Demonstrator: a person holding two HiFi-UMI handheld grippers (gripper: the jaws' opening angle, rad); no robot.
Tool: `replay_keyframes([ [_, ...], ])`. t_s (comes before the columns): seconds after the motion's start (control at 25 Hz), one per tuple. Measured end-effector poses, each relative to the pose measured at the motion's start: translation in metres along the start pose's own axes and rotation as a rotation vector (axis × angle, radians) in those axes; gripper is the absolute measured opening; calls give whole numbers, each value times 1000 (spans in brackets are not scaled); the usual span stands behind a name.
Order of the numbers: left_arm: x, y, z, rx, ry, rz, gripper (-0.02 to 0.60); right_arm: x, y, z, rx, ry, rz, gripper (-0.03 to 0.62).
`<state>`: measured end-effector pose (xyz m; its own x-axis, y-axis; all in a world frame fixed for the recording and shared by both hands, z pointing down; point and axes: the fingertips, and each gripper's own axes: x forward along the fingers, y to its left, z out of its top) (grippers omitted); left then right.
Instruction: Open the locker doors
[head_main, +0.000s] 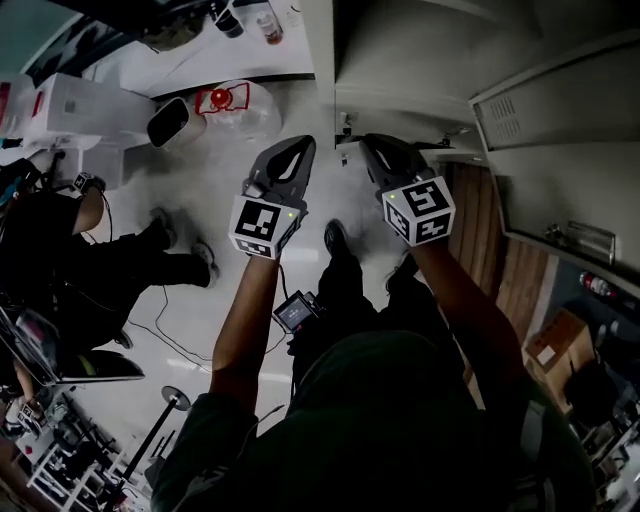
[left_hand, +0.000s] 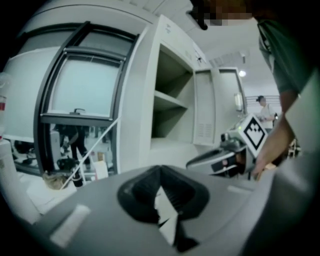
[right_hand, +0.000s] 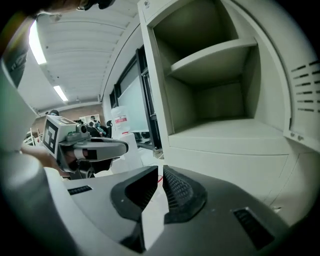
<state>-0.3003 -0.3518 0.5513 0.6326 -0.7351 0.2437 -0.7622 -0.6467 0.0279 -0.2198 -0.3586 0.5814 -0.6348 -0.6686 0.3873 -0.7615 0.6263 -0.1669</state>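
Observation:
The pale grey locker (head_main: 400, 60) stands ahead with its doors swung open. One open door (head_main: 560, 110) has vent slots, and a lower one (head_main: 565, 195) carries a metal handle (head_main: 580, 238). The right gripper view shows the empty compartment and its shelf (right_hand: 215, 55), with a vented door (right_hand: 302, 100) at the right. In the left gripper view the same shelf (left_hand: 170, 100) and a door (left_hand: 205, 107) show. My left gripper (head_main: 298, 150) and right gripper (head_main: 375, 148) hang side by side short of the locker. Both are shut and hold nothing. Neither touches a door.
A person (head_main: 90, 260) sits on the floor at the left beside white boxes (head_main: 70, 110). A clear water jug with a red label (head_main: 225, 100) lies near the locker's foot. Cables cross the floor. A large window (left_hand: 80, 90) stands left of the locker. A cardboard box (head_main: 560, 340) is at the lower right.

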Motion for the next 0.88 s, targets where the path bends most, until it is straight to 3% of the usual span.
replay_keyframes([
  [0.24, 23, 23, -45, -59, 31, 24, -9, 48, -17, -45, 4, 59, -30, 23],
  [0.56, 54, 40, -86, -68, 43, 12, -9, 107, -52, -110, 53, 149, -94, 23],
  [0.88, 77, 42, -112, -53, 46, -27, -9, 142, -64, -128, 12, 163, -153, 25],
])
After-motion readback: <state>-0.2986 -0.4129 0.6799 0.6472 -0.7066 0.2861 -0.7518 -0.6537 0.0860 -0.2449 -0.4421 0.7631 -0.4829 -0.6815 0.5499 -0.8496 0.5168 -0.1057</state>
